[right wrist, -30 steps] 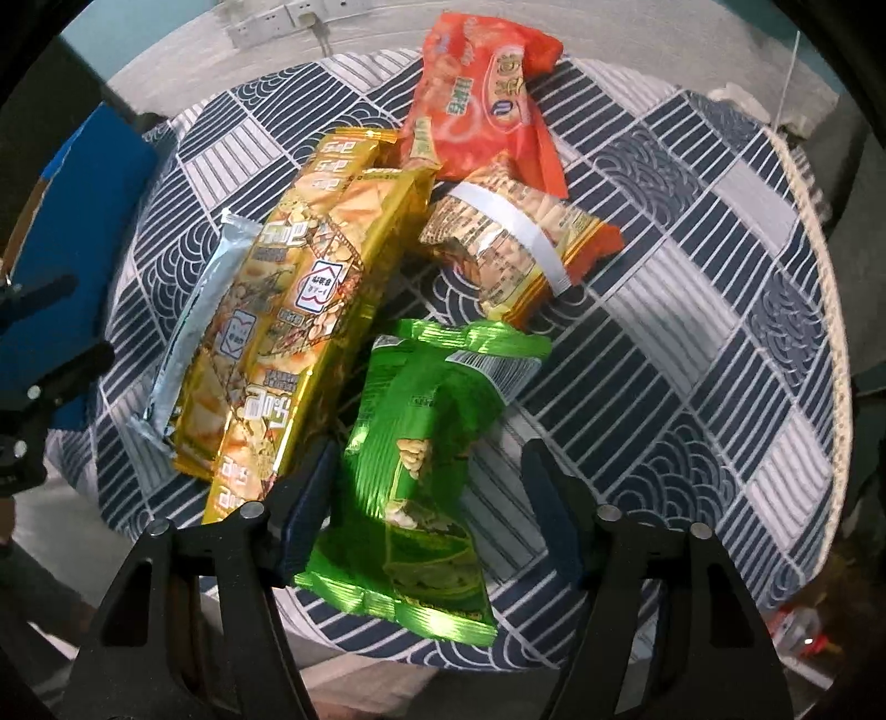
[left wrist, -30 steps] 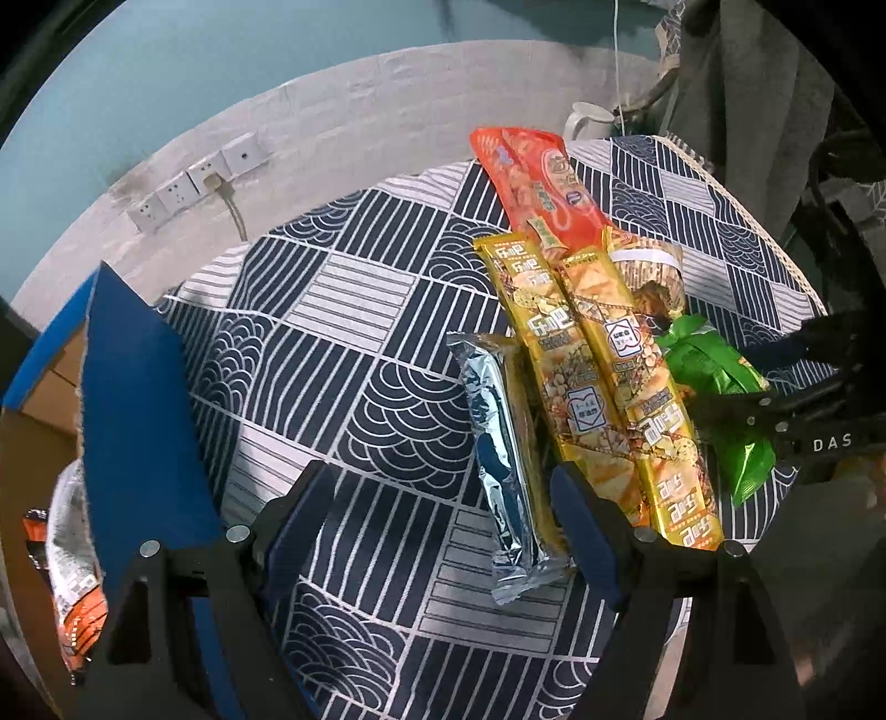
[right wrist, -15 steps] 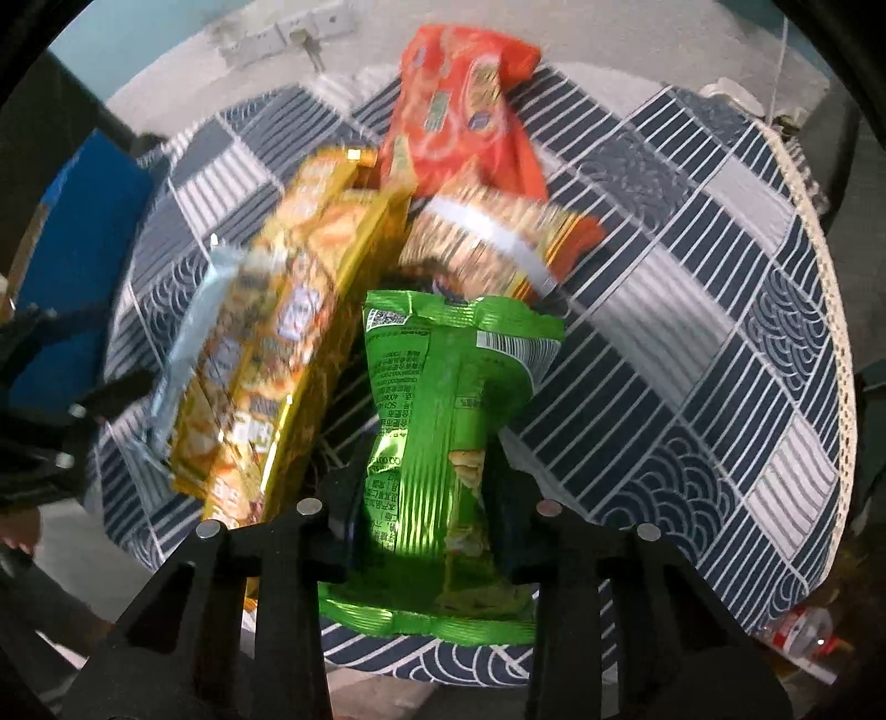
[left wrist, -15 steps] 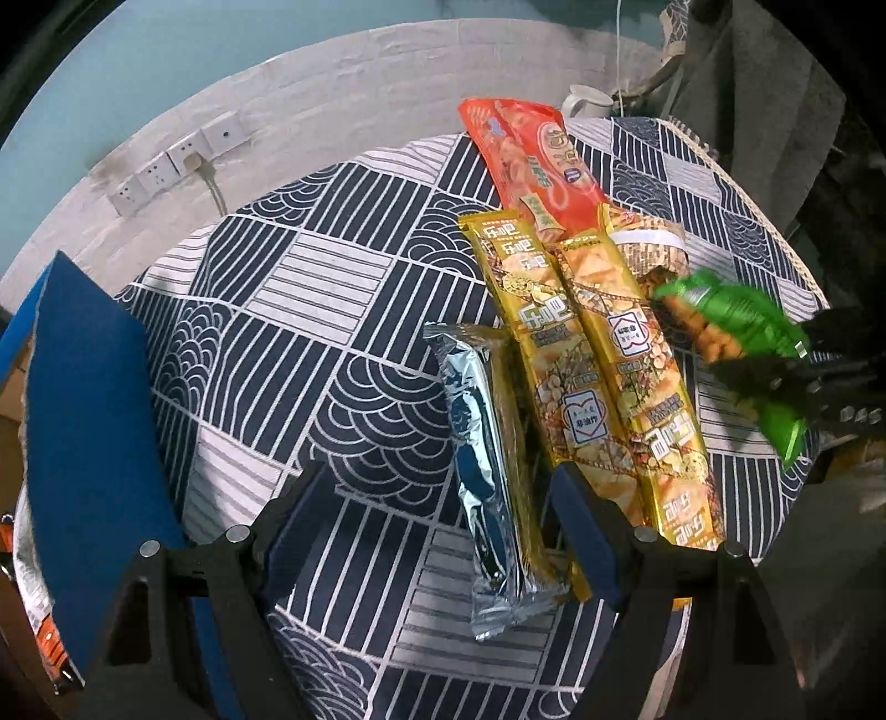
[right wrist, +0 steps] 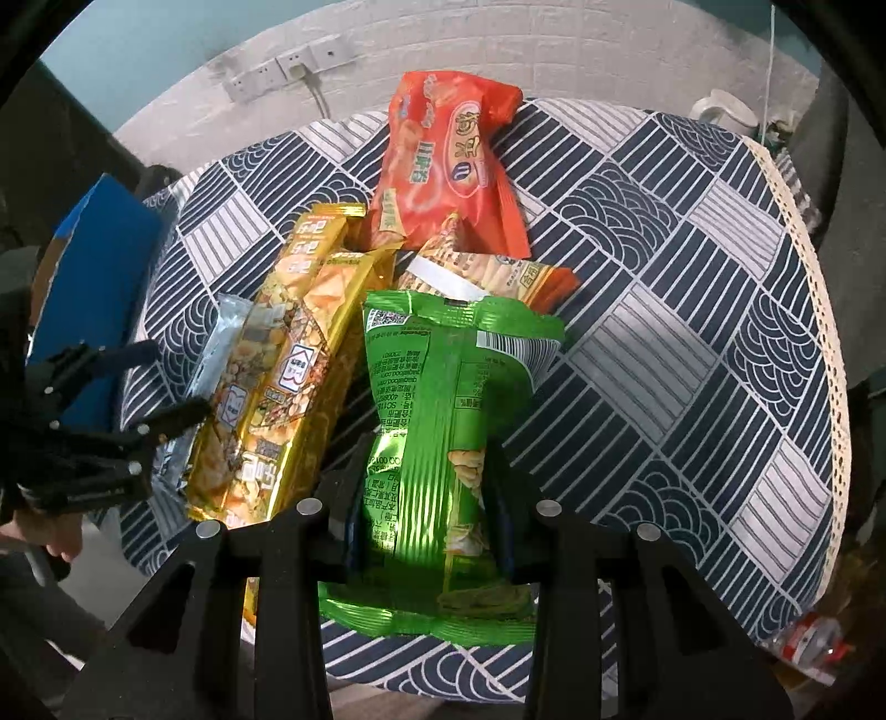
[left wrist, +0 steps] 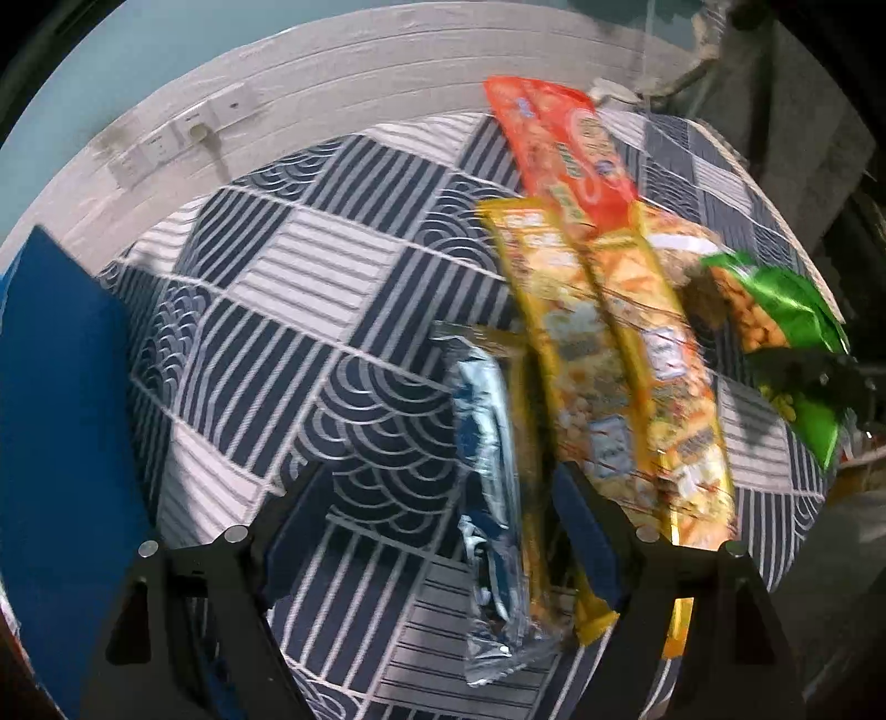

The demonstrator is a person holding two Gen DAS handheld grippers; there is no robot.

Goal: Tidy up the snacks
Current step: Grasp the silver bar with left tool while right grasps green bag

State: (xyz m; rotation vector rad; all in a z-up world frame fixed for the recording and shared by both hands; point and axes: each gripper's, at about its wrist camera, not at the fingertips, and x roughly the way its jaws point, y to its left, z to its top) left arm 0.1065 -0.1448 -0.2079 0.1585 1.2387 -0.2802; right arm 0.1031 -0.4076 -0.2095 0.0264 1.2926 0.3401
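Patterned navy-and-white cloth covers the surface (right wrist: 692,343). Right claw (right wrist: 423,498) pinches the crinkled green foil snack bag (right wrist: 443,399) near the front edge; left claw (left wrist: 426,531) gapes, straddling the silver-blue foil wrapper (left wrist: 487,471). Step in hand: removal; next, a destination.

Round table (right wrist: 692,343) in patterned navy cloth, white brick wall (right wrist: 554,50), sockets (right wrist: 288,69)

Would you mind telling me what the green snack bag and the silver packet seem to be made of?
The crinkled green snack bag, pinched between the right gripper's fingers, looks like glossy metallised plastic film: bright highlights run down sharp creases. The long silver packet seems to be foil-like film too, with mirror-like wrinkles, though blur leaves it less certain.
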